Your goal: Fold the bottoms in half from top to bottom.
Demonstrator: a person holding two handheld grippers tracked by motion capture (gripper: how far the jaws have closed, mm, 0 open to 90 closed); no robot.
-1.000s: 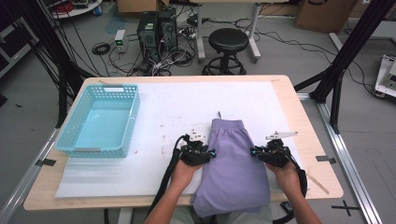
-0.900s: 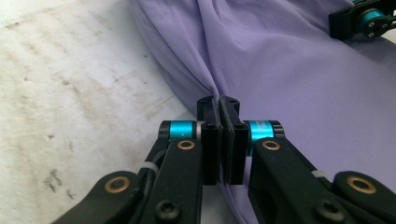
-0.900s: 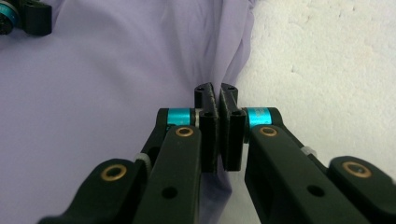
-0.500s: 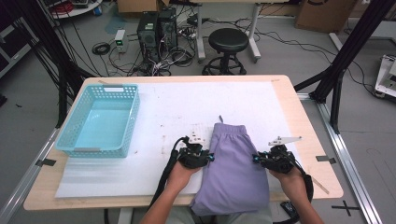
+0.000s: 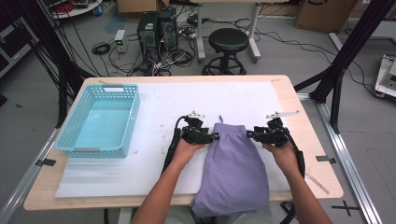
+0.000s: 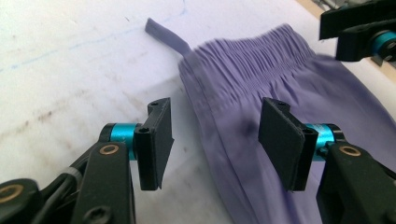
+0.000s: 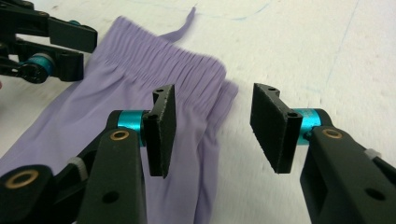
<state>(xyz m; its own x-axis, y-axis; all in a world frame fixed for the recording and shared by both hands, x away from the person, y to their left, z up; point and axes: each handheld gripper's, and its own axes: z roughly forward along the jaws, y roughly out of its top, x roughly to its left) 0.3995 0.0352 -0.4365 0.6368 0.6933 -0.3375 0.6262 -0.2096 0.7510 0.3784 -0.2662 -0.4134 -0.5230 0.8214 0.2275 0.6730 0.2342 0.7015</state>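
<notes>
Jaws parted on both sides, just been opening, pads off the cloth and nothing pinched. Largest first: white table cover point(image 5: 154, 163) under everything, bare beyond each outer pad. Then lavender shorts point(image 5: 233, 172) lying flat between the two tools, waistband point(image 6: 252, 60) ahead of the jaw tips, legs trailing back toward the person and over the table edge. Left gripper point(image 6: 212, 135) straddling the garment's left edge; right gripper point(image 7: 210, 128) straddling the waistband's right corner point(image 7: 226, 91). Turquoise basket point(image 5: 100, 119) well off beyond the left gripper. Smallest: drawstring tail point(image 6: 166, 35) poking out past the waistband. Likely light, limp, a bit slippery; best pinched at the gathered elastic corners, where layers bunch thick.
</notes>
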